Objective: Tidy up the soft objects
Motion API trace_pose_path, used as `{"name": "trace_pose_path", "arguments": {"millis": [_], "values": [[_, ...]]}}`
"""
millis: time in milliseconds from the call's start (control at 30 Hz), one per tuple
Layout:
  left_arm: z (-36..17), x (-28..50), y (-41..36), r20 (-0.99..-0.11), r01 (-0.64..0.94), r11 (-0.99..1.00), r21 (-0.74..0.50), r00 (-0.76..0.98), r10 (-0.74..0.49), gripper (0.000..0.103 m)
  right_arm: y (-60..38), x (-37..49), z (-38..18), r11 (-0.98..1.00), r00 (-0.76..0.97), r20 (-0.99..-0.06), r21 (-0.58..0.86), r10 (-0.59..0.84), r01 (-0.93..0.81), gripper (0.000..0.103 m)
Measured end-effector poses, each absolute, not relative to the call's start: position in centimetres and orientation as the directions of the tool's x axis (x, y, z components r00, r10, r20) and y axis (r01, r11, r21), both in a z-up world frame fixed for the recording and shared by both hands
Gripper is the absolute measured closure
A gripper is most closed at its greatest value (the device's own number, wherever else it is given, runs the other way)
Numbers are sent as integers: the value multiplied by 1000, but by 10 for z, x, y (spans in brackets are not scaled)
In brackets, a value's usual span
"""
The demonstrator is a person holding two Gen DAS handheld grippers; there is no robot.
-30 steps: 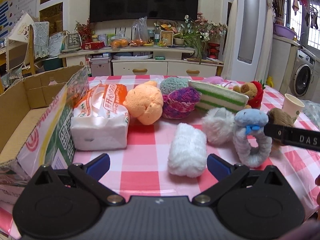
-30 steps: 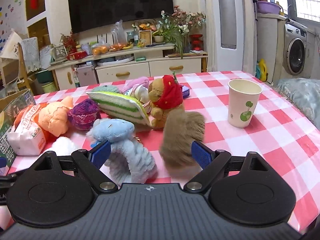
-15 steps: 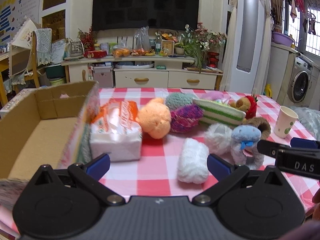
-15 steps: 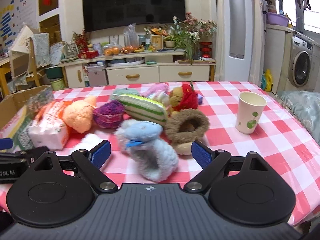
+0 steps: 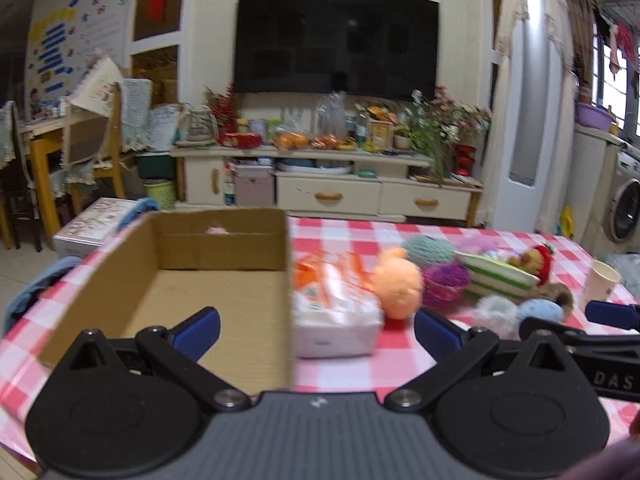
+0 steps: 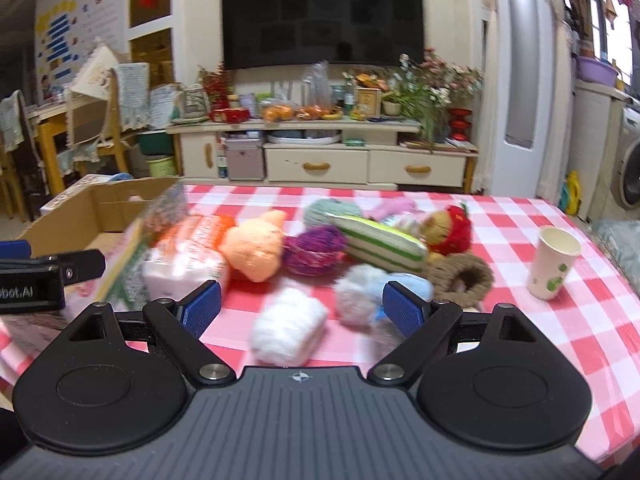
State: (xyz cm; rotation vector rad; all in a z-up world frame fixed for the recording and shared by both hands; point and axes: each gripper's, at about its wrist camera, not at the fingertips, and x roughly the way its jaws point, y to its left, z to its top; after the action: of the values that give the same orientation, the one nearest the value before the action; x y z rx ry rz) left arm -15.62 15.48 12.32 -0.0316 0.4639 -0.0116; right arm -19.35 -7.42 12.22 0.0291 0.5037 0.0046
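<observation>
Hovering over the near edge of the worktop [image 6: 540,320], both tongs stand wide apart with nothing between their blue pads: left tongs [image 5: 316,330] over the near wall of the cardboard box [image 5: 192,280], right tongs [image 6: 301,305] aimed at the soft pile. Nearest the right tongs, a white fluffy roll [image 6: 288,326] lies alone toward the near edge, free on all sides, so likely the easiest first pick. Just behind it, a grey-white pompom [image 6: 358,292] touches a blue plush [image 6: 412,284] and a brown furry ring [image 6: 460,276]. Mid-worktop, a tissue pack [image 6: 186,264] sits against the box's right wall, an orange plush [image 6: 256,248] pressed to it, then a purple yarn ball [image 6: 314,248] and a green-striped cushion [image 6: 380,242]. Further back, a bear in a red hat [image 6: 450,228] and a teal ball [image 6: 330,210]. A paper cup [image 6: 554,262] stands apart toward the right edge. Box occupies the left edge, open-topped, looks nearly empty; something pink at its far wall, unclear. Judged: sorting hardly begun.
</observation>
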Motion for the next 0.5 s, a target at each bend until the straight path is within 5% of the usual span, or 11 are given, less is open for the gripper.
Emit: {"name": "trace_pose_path", "arguments": {"millis": [500], "values": [[117, -159, 234, -431, -186, 982, -45, 890, 149, 1, -16, -196, 133, 987, 870, -469, 27, 153, -159, 0]]}}
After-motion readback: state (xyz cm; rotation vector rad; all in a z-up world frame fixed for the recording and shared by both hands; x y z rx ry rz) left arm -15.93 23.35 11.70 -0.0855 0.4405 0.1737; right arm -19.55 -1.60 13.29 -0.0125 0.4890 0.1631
